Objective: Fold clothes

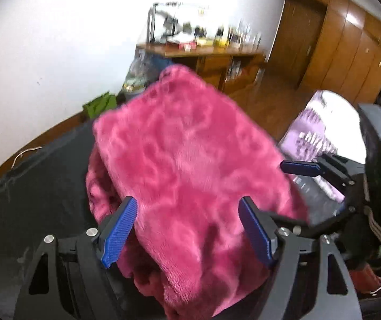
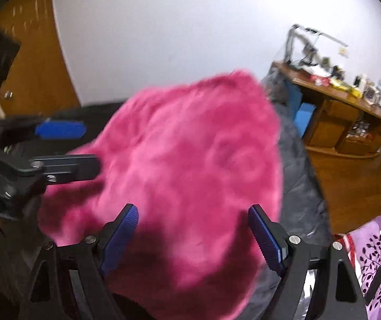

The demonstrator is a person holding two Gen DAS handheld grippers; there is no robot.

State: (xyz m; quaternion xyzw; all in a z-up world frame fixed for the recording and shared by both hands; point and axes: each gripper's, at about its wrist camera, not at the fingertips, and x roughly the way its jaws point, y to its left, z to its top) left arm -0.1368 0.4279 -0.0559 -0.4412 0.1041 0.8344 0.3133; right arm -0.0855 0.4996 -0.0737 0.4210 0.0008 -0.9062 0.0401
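Both my claws spread wide over the pink fleece (image 1: 190,170).

The fleece lies folded on the dark table (image 1: 38,186), between my left gripper (image 1: 187,229) and right gripper (image 2: 193,234) fingers, neither pinching it. Only the right view shows grey cloth (image 2: 297,186) beside the fleece.

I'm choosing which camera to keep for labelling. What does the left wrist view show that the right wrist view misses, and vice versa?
Only the left wrist view shows a green bag by the wall and a wall of wooden cabinets. Only the right wrist view shows a wooden door and grey fabric beside the garment. Both show the pink fleece garment, the cluttered wooden desk, a purple patterned cloth, and both grippers open.
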